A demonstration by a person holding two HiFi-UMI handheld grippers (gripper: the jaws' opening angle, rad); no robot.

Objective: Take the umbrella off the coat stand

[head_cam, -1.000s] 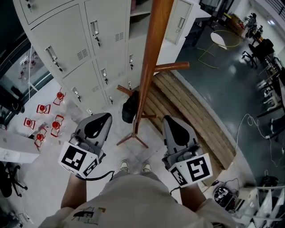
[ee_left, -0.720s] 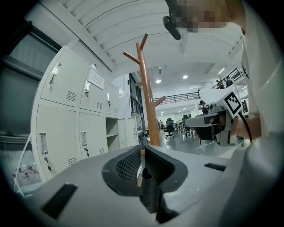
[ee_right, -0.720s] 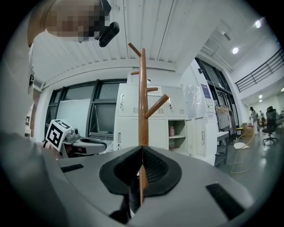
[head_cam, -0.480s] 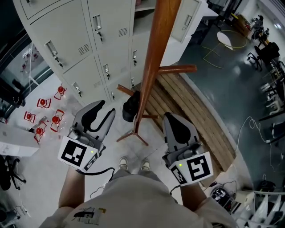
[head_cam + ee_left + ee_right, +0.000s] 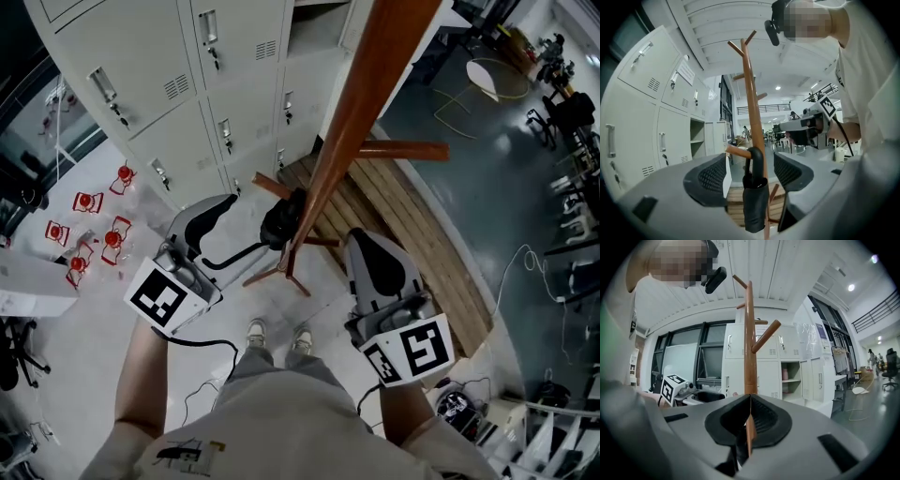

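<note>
The umbrella (image 5: 754, 206) hangs hooked over a low peg (image 5: 737, 151) of the coat stand (image 5: 750, 93), between the left gripper's (image 5: 242, 225) just-opened, spread jaws, which aren't pressing it. The right gripper's (image 5: 747, 416) jaws are pressed together. A sideways pull might snag the hook and tip the stand.

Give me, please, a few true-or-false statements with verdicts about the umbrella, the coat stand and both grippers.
1. The umbrella hangs on the coat stand. True.
2. The left gripper is shut. False: its jaws stand apart, having just been opening; the umbrella shows in the gap, ungripped.
3. The right gripper holds the umbrella. False: it is shut and empty.
4. Pale lockers stand near the coat stand. True.
</note>
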